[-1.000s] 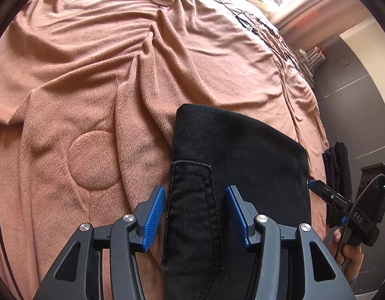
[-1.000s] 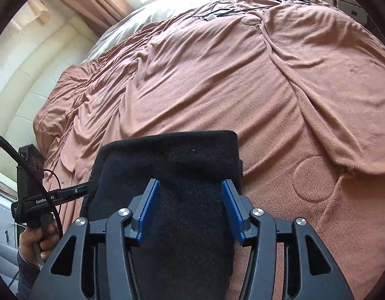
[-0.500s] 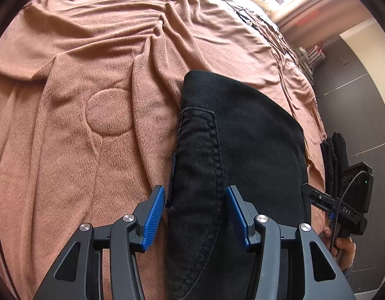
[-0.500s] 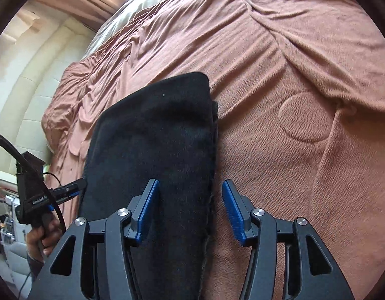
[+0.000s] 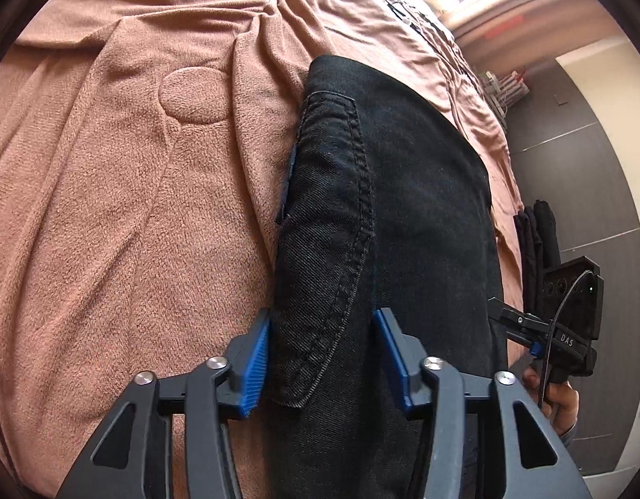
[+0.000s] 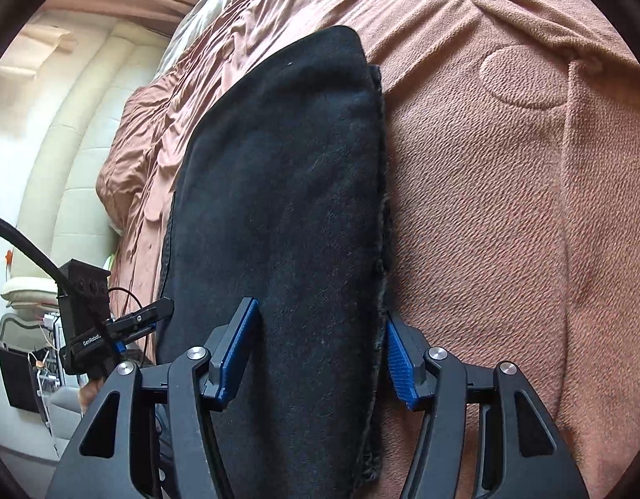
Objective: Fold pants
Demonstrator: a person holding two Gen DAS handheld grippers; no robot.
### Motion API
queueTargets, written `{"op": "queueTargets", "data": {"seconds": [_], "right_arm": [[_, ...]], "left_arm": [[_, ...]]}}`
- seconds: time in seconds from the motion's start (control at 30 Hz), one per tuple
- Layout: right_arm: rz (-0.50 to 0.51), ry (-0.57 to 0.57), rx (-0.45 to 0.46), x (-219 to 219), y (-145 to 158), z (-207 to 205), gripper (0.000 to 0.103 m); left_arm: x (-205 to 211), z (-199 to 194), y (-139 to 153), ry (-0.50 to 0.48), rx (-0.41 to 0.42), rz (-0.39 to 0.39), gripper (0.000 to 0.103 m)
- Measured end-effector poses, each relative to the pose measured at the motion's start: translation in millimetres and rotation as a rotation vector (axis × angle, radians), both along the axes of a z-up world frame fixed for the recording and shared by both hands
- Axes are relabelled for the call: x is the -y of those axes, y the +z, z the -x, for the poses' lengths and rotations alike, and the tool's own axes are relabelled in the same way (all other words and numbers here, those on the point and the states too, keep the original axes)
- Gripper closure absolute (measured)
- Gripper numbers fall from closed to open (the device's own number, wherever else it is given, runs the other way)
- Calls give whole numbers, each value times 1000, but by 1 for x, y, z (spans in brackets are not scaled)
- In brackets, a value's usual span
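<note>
The black pants (image 5: 395, 216) lie folded into a thick bundle on the brown blanket (image 5: 112, 208). A stitched pocket seam shows along their left edge. My left gripper (image 5: 322, 357) is open, its blue pads straddling the bundle's left edge. In the right wrist view the same pants (image 6: 286, 208) fill the middle, and my right gripper (image 6: 316, 361) is open with its pads straddling the bundle's right edge. Each gripper shows in the other's view: the right one (image 5: 528, 328) and the left one (image 6: 141, 320). Whether the pads touch the cloth cannot be told.
The brown blanket (image 6: 507, 208) covers the whole bed, with wrinkles and a round embossed patch (image 5: 193, 95). Another dark garment (image 5: 536, 241) hangs at the bed's right edge. A padded cream headboard (image 6: 70, 158) and pillows lie beyond.
Both grippers moved forward along the pants, so the folded bundle now reaches farther between and past the pads. Both stayed open.
</note>
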State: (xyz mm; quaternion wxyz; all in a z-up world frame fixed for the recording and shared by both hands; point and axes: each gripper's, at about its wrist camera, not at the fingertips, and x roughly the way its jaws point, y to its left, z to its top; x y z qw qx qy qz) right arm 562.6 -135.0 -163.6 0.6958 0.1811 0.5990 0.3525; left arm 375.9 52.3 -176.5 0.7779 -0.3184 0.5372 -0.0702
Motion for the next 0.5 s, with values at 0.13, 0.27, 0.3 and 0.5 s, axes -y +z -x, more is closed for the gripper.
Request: {"op": "queueTargets", "data": {"seconds": [0.13, 0.27, 0.3, 0.5], "right_arm": [[27, -9, 27, -4, 3, -2, 50], [46, -26, 59, -3, 8, 4, 53], [49, -31, 64, -3, 8, 5, 54], [79, -39, 113, -2, 11, 20, 55]], "left_arm": [[1, 0, 7, -3, 3, -30, 66], [-4, 1, 11, -13, 14, -34, 70], [-6, 1, 11, -14, 15, -33, 71], [-14, 0, 12, -22, 20, -47, 72]]}}
